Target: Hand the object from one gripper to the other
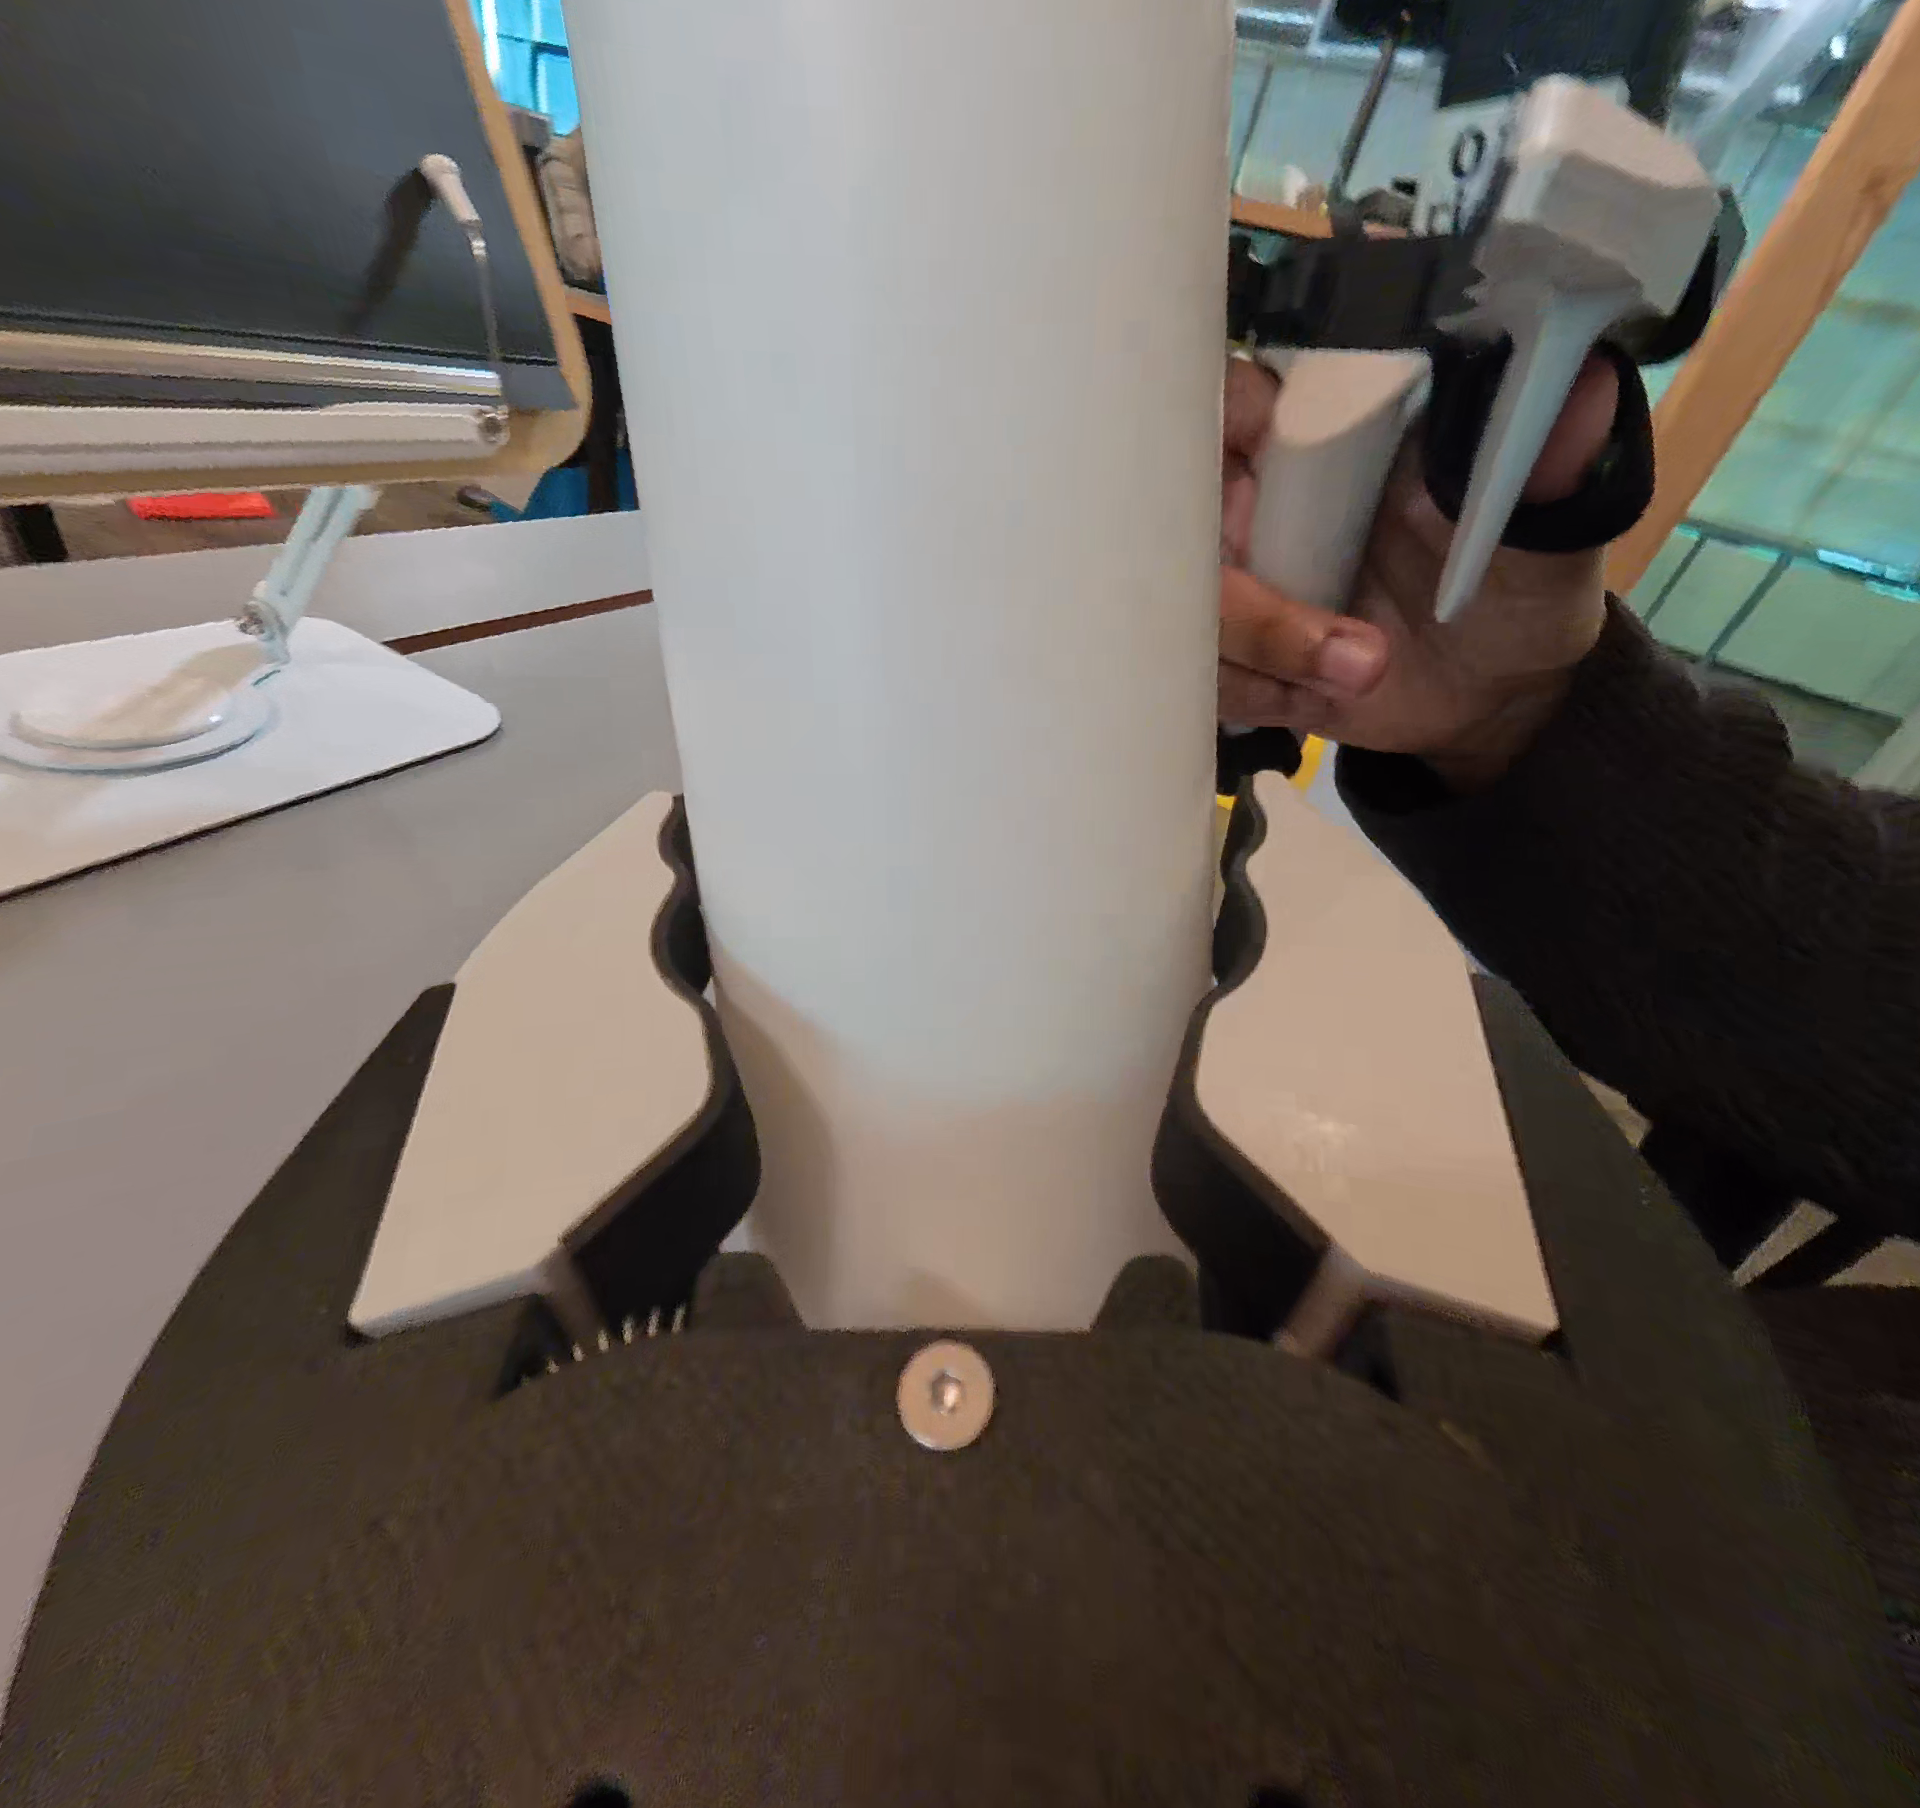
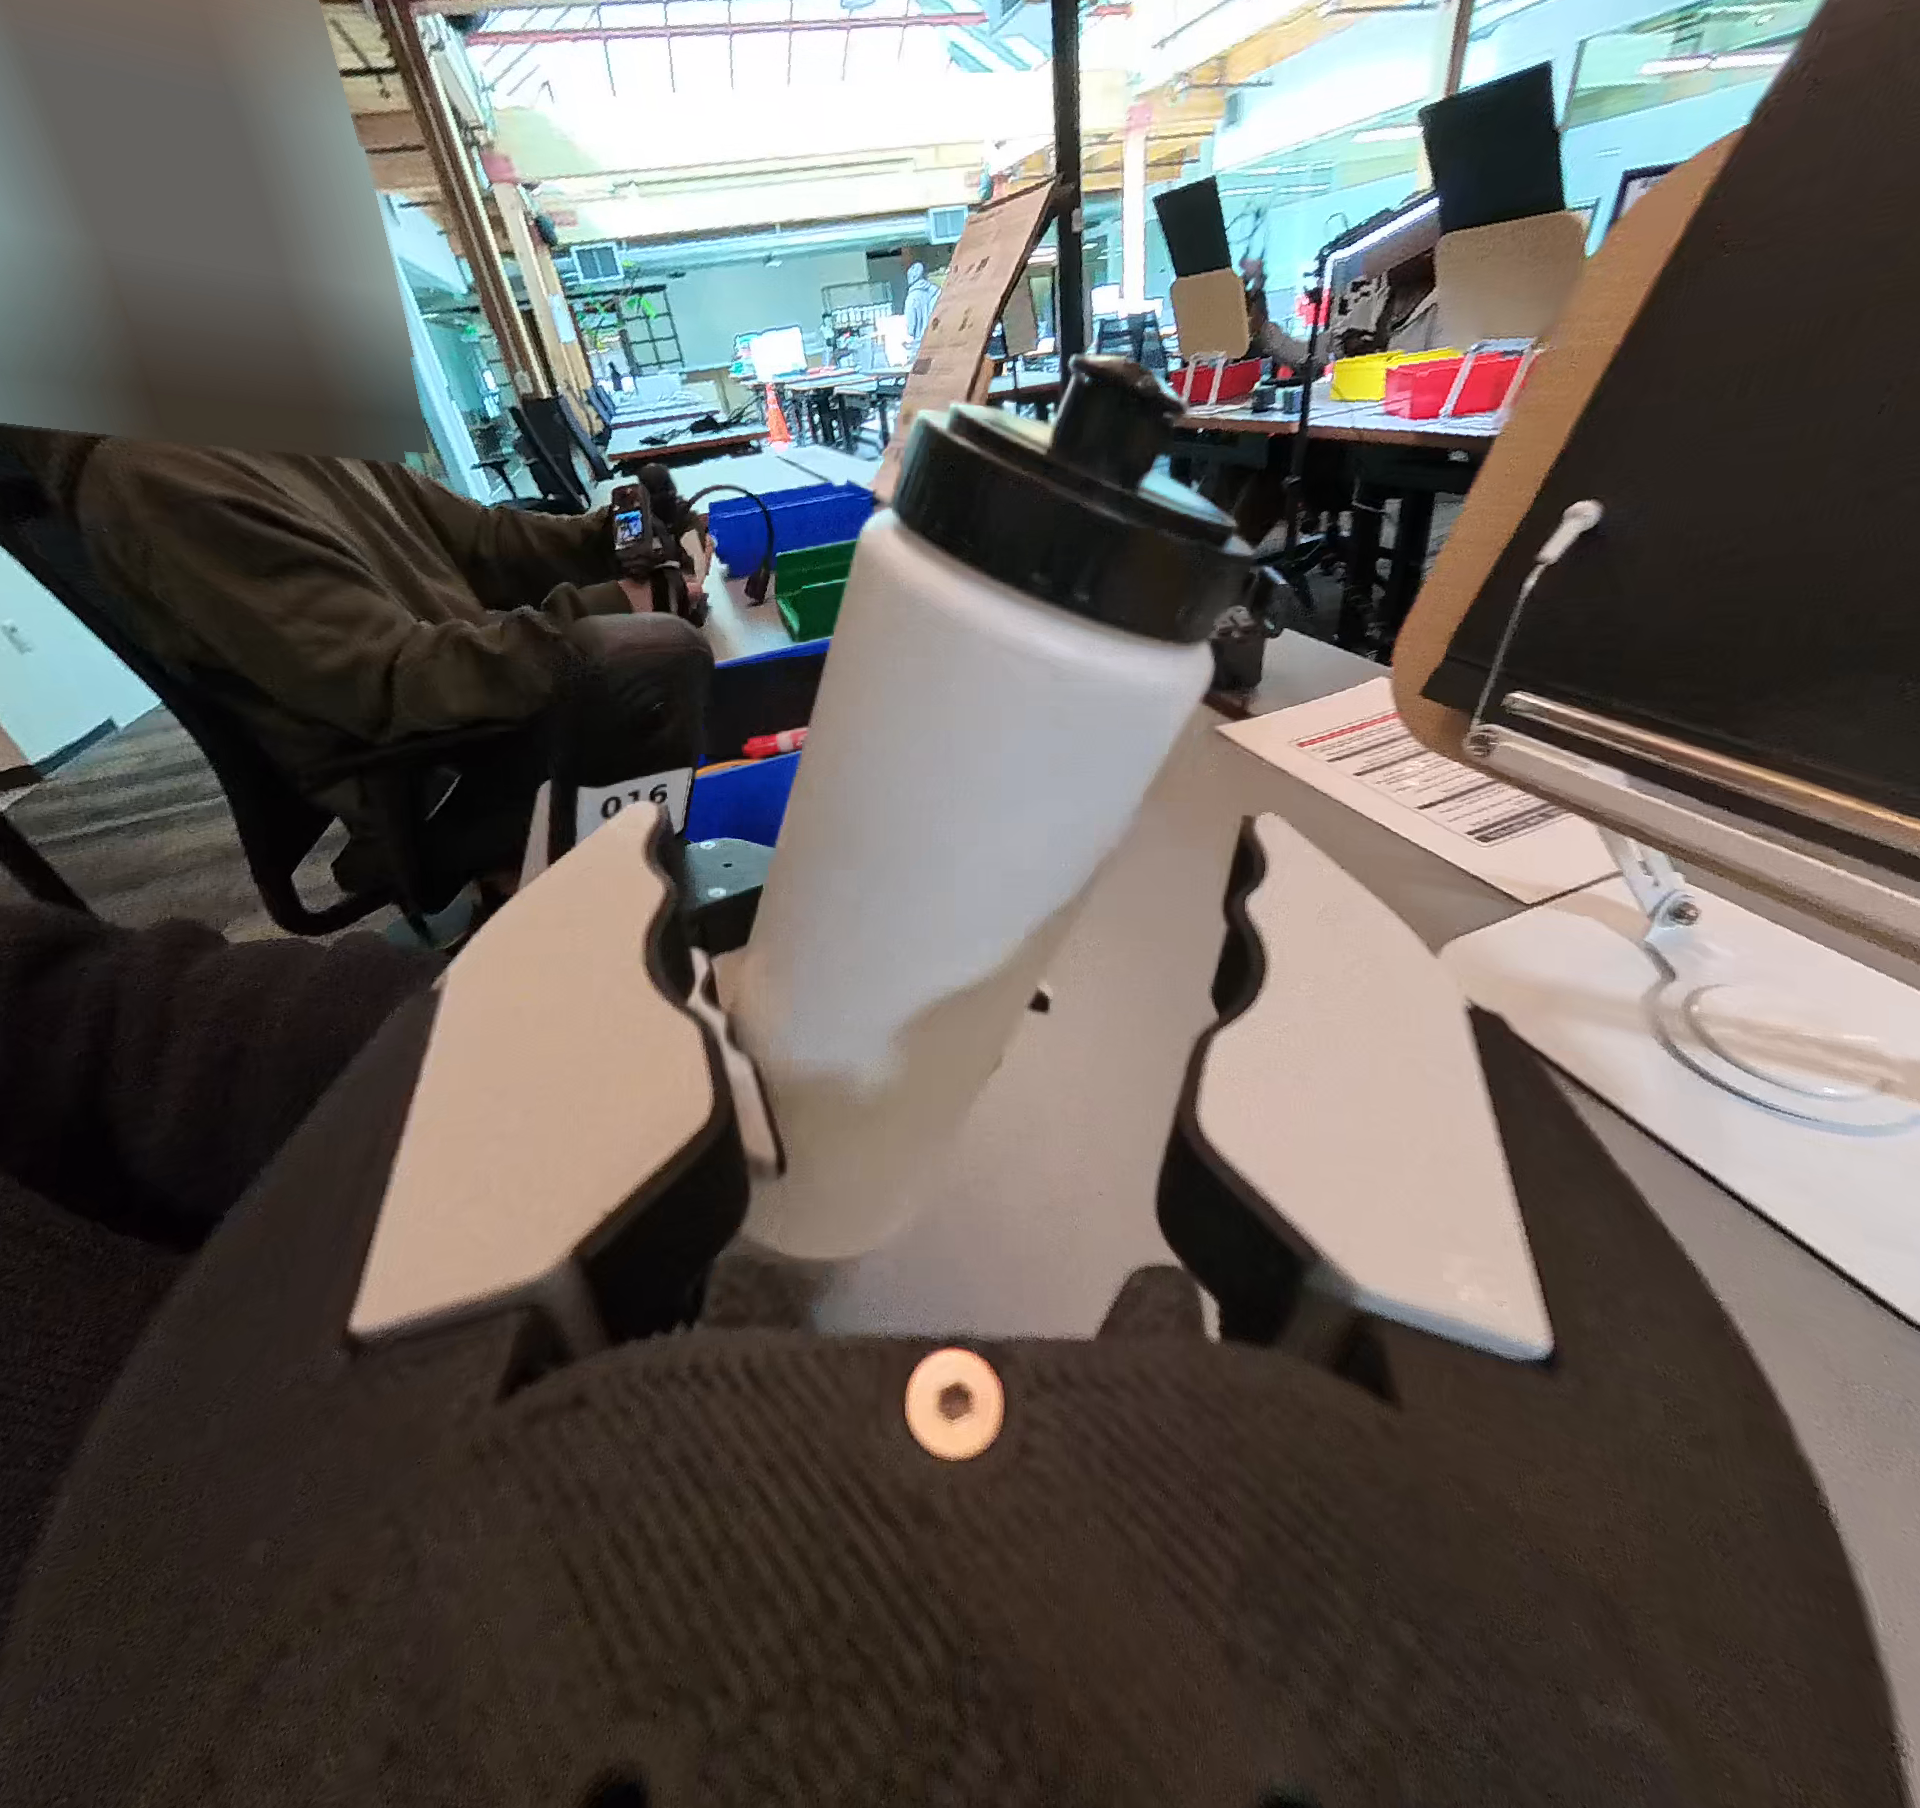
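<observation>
A white bottle [image 1: 914, 408] with a black cap [image 2: 1070, 522] stands upright between the fingers of my left gripper [image 1: 956, 823]. Both dark pads press its sides, so the gripper is shut on it. In the right wrist view the bottle [image 2: 987, 771] leans between the fingers of my right gripper [image 2: 951, 833], which is open: the left finger [image 2: 561, 1052] is close to the bottle and the right finger [image 2: 1351, 1083] stands apart from it. The right gripper's white handle [image 1: 1330, 470], held by a hand, shows just right of the bottle; its fingertips are hidden behind the bottle.
A grey table [image 1: 260, 1031] lies below. A black board on a metal stand [image 1: 208, 148] with a white base plate [image 1: 343, 730] stands beside the bottle. A printed sheet [image 2: 1403, 771] lies on the table. A person sits in a chair [image 2: 312, 615] near blue bins [image 2: 790, 522]. The tips of one gripper are about 9 cm away from the tips of the other.
</observation>
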